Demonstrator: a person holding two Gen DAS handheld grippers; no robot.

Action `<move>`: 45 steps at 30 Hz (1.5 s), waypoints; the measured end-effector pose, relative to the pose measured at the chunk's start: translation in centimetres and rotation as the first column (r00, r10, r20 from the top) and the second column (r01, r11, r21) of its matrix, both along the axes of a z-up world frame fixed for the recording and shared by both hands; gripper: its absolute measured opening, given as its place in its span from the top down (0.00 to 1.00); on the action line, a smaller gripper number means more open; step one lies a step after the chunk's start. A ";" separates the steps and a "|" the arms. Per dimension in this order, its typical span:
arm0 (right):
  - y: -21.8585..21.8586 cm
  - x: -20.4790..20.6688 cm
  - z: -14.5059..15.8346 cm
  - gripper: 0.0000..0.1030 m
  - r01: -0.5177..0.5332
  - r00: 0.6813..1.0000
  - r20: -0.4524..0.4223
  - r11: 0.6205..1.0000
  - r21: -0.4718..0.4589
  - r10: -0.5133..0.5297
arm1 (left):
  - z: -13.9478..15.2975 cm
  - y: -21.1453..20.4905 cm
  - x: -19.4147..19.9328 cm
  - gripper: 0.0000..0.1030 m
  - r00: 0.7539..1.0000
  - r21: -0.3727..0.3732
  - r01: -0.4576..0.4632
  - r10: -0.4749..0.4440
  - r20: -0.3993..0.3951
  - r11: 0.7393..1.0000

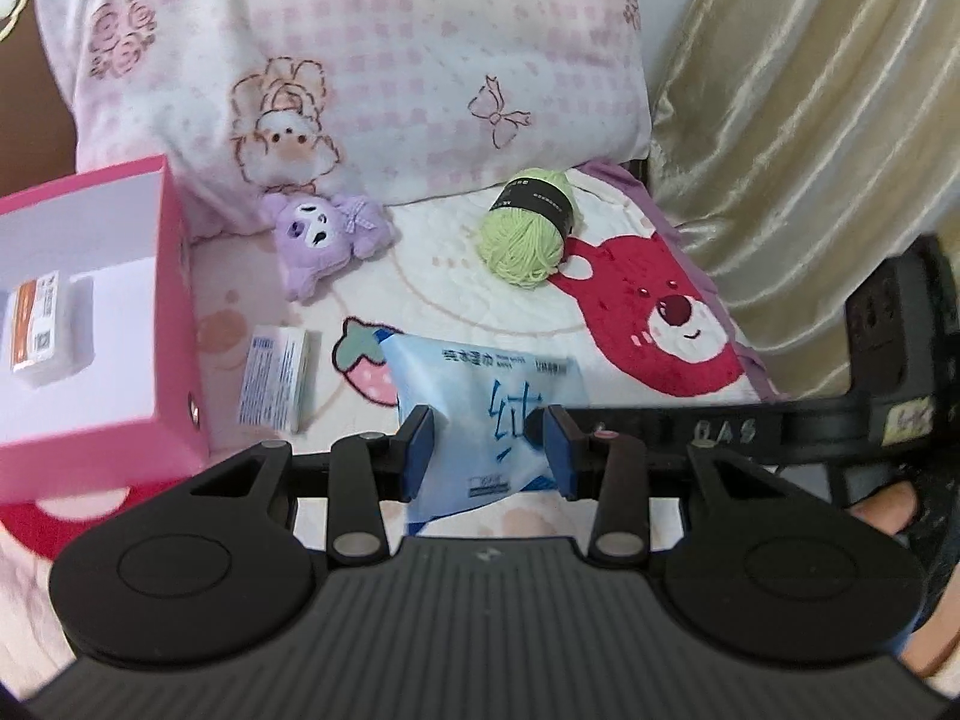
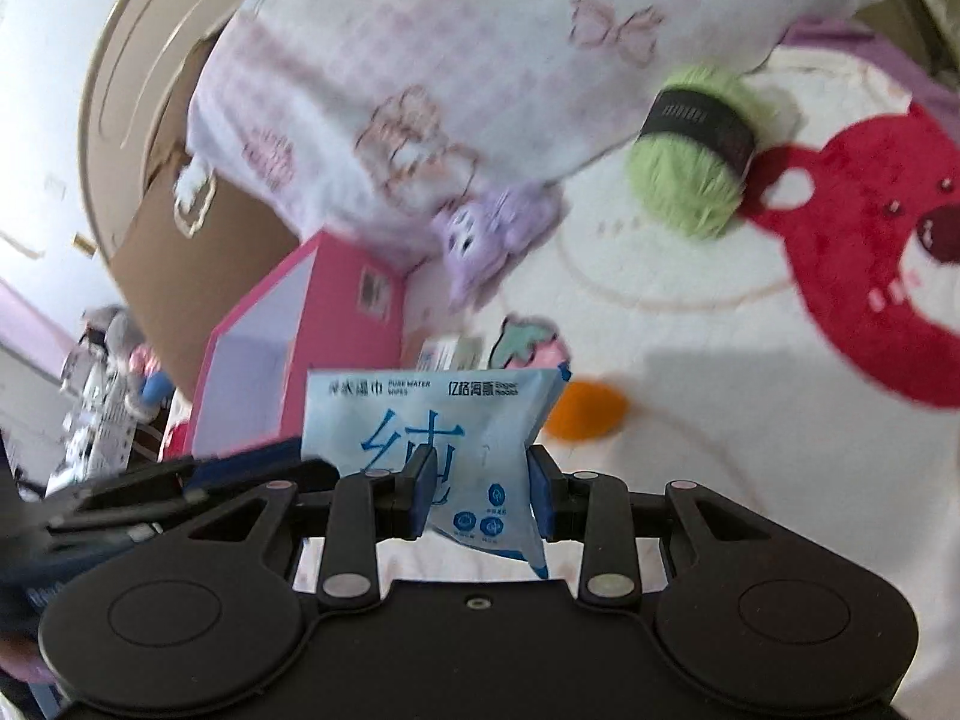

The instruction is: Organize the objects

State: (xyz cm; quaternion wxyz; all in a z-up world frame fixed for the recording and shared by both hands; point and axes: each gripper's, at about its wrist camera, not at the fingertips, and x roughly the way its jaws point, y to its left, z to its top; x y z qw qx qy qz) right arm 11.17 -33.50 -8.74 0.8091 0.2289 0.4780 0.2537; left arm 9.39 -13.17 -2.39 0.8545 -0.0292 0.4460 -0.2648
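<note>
Wet-wipes packet [image 1: 480, 420], lifted above the cartoon-print bed [image 1: 456, 294], is pinched at opposite ends by the narrowed jaws of both left gripper [image 1: 487, 450] and right gripper [image 2: 480, 489], apparently mid-handover toward the open pink box [image 1: 174, 324] nearby.

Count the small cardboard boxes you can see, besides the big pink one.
2: an orange-labelled box inside the pink box, and a blue-printed box on the blanket beside it. Others may be hidden.
</note>
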 end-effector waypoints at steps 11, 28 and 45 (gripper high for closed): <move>3.9 -4.7 3.3 0.64 -0.102 0.990 0.083 0.991 -0.090 0.110 | 1.5 4.6 -3.9 0.63 0.999 0.006 -0.044 0.044 -0.019 0.999; 10.7 -8.8 10.6 0.62 -0.281 0.940 0.145 0.942 -0.182 0.309 | 5.7 12.9 -8.4 0.63 0.980 -0.091 -0.194 0.190 -0.057 0.977; 17.2 -4.0 16.4 0.70 -0.286 0.864 0.338 0.916 -0.283 0.374 | 6.2 18.3 -0.6 0.63 0.944 -0.225 -0.330 0.323 -0.069 0.917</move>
